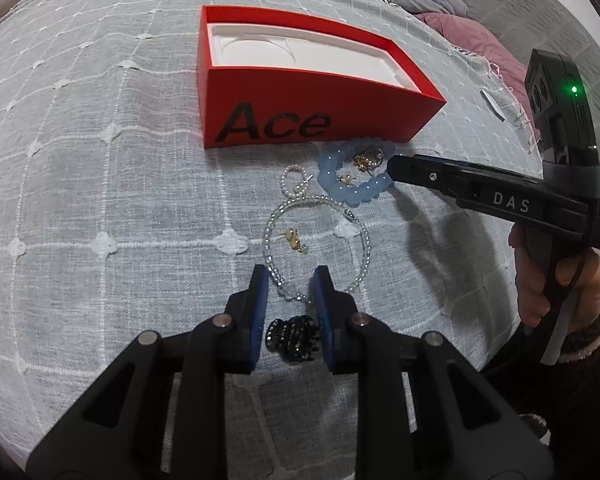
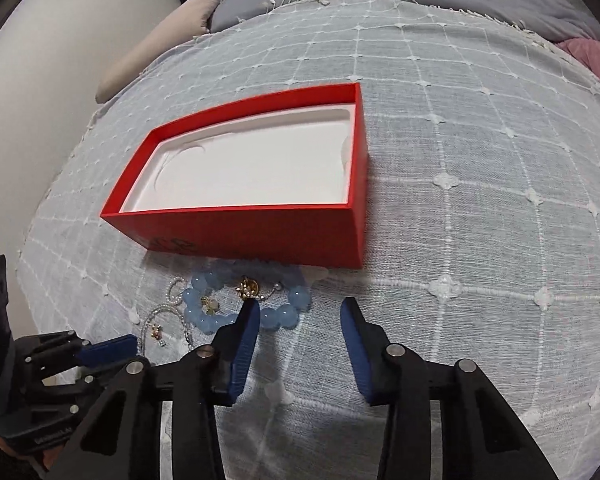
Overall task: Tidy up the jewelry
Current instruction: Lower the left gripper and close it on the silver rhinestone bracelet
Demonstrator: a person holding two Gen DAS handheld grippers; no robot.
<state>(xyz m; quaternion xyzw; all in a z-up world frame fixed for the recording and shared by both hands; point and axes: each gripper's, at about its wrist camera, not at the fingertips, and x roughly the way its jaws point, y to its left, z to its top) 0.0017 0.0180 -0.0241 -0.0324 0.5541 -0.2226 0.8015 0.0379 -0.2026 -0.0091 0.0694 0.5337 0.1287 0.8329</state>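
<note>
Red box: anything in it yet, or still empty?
Empty. The red box shows only its bare white insert; the blue bead bracelet and other jewelry lie outside on the cloth.

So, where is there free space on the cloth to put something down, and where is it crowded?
Free: the white tray inside the red box, and the checked cloth right of the box. Crowded: the strip in front of the box, where the blue bead bracelet, clear bead necklace, gold earrings and dark hair clip lie close together.

You see "Ace" in black on red box [image 1: 284,120] front; "DAS" on right gripper [image 1: 394,170] finger.
</note>
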